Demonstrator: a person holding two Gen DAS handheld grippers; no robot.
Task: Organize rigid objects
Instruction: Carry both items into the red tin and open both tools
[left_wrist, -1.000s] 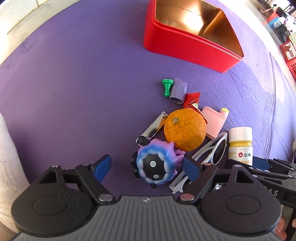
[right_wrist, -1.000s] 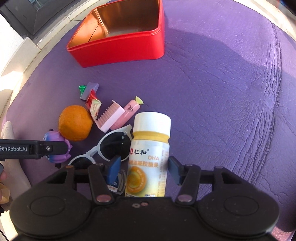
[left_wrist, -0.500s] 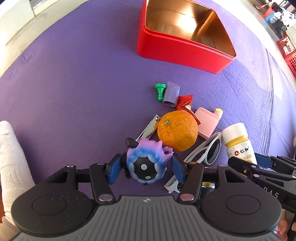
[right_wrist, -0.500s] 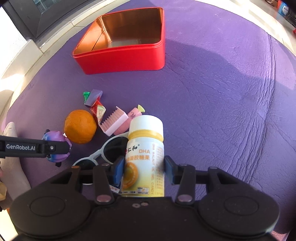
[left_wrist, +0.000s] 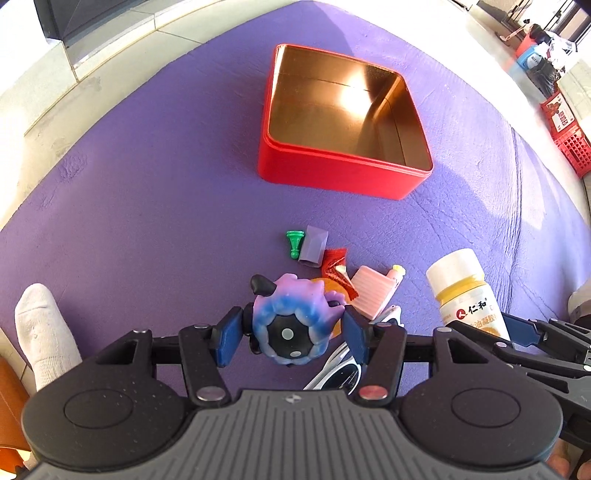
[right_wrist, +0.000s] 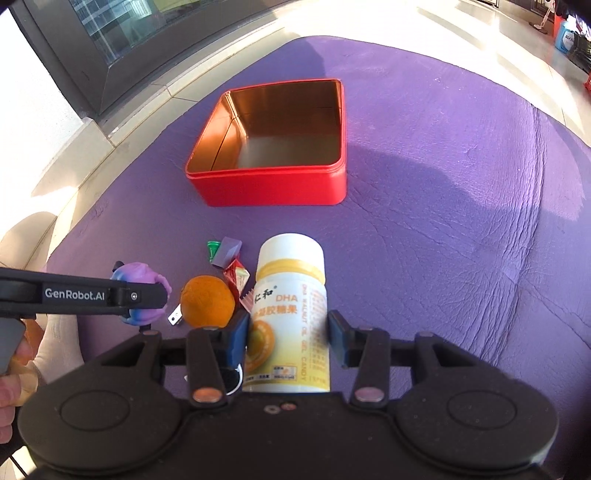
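Below both cameras spreads a purple mat (left_wrist: 147, 192), wrinkled like leather, with a pale tiled floor around it. Near the mat's far side sits a square red tin (left_wrist: 332, 173), open at the top, its gold inside bare.

On the left, the left gripper (left_wrist: 291, 334) has its blue pads clamped on either side of a round toy figure (left_wrist: 291, 325), purple and blue with a black face and white dots. The toy is held clear of the mat, above a small pile of things.

On the right, the right gripper (right_wrist: 288, 332) has its blue pads pressed against a white bottle (right_wrist: 290, 317) with a yellow band and a yellow label. The bottle points away from the camera, cap toward the tin, and is lifted off the mat.

Between the tin and the grippers lies the pile: an orange (right_wrist: 207, 301), a green game pawn (left_wrist: 294, 242) touching a small grey block (left_wrist: 314, 246), a red wrapper (left_wrist: 336, 264), a pink comb (left_wrist: 369, 297), white-framed sunglasses (left_wrist: 340, 369) partly hidden under the left gripper, and a small metal piece (right_wrist: 174, 317) beside the orange.

A foot in a white sock (left_wrist: 44, 332) rests at the mat's left edge.
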